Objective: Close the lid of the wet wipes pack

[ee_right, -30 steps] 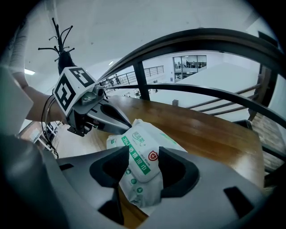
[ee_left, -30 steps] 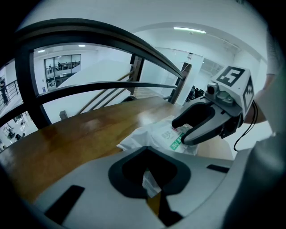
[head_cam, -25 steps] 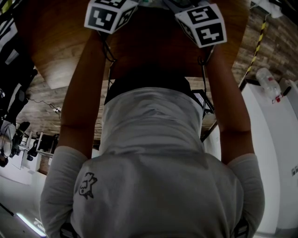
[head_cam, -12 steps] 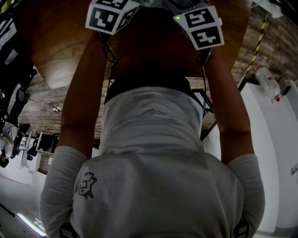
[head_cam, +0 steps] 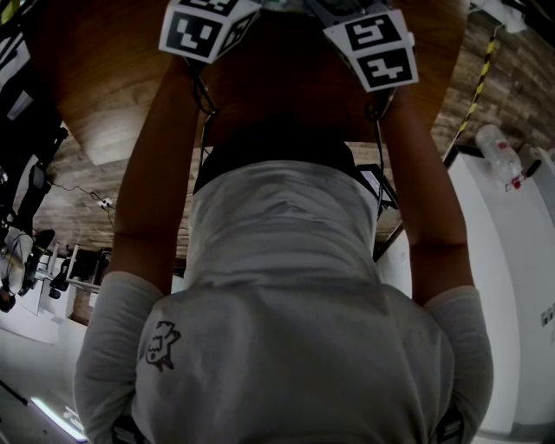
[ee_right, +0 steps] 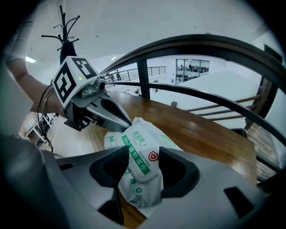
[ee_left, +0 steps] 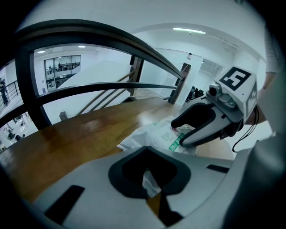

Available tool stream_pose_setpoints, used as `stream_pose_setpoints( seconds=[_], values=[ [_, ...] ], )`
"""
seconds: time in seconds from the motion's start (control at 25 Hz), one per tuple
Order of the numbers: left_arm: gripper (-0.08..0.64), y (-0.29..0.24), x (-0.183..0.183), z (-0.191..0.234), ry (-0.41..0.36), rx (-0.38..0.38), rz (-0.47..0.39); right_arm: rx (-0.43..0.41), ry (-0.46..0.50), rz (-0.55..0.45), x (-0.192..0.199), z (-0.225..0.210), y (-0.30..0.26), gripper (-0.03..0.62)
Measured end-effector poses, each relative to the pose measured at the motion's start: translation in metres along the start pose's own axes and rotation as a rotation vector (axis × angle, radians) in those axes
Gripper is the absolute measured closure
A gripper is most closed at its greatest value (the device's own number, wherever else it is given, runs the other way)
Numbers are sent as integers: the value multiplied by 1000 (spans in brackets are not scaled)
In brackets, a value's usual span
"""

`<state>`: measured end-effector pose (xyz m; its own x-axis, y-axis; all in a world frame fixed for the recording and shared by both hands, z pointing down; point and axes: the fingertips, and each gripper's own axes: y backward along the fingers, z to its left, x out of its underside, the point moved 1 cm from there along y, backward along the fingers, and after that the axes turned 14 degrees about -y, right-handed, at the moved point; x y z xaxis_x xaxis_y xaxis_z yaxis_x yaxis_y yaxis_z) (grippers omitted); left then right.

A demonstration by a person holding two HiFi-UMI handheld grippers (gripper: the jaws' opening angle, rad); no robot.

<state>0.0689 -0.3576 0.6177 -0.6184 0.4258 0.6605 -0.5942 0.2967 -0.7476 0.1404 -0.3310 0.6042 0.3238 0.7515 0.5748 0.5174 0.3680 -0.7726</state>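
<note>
In the right gripper view, the right gripper [ee_right: 142,172] fills the bottom of the frame. Its jaws are part-spread and press on both sides of the near end of the wet wipes pack [ee_right: 134,197]. The lid [ee_right: 139,157], with its green label strip, sits between the jaws and appears flat against the pack top. The pack extends toward frame centre and rests on the wooden table [ee_right: 205,134]. At upper left, the left gripper [ee_right: 126,124] meets the pack's far edge.

In the left gripper view, the left gripper [ee_left: 149,185] is at bottom centre. Its jaws are nearly together and pinch a thin white edge of the wet wipes pack [ee_left: 152,136]. The rest of the pack lies just beyond, at frame centre. The right gripper [ee_left: 178,134] reaches in from the right, its jaws on the pack.

In the head view, both marker cubes [head_cam: 205,26] [head_cam: 375,48] are at the top edge, above the person's white shirt [head_cam: 286,286].
</note>
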Motion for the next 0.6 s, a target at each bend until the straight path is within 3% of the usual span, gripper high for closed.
stream_pose_setpoints(
  seconds=[0.32, 0.6],
  values=[
    [546, 13, -14, 0, -35, -47, -24, -9, -17, -10, -2, -2, 5, 377],
    [546, 49, -22, 0, -49, -92, -41, -22, -52, -105, -26, -8, 44, 445]
  ],
)
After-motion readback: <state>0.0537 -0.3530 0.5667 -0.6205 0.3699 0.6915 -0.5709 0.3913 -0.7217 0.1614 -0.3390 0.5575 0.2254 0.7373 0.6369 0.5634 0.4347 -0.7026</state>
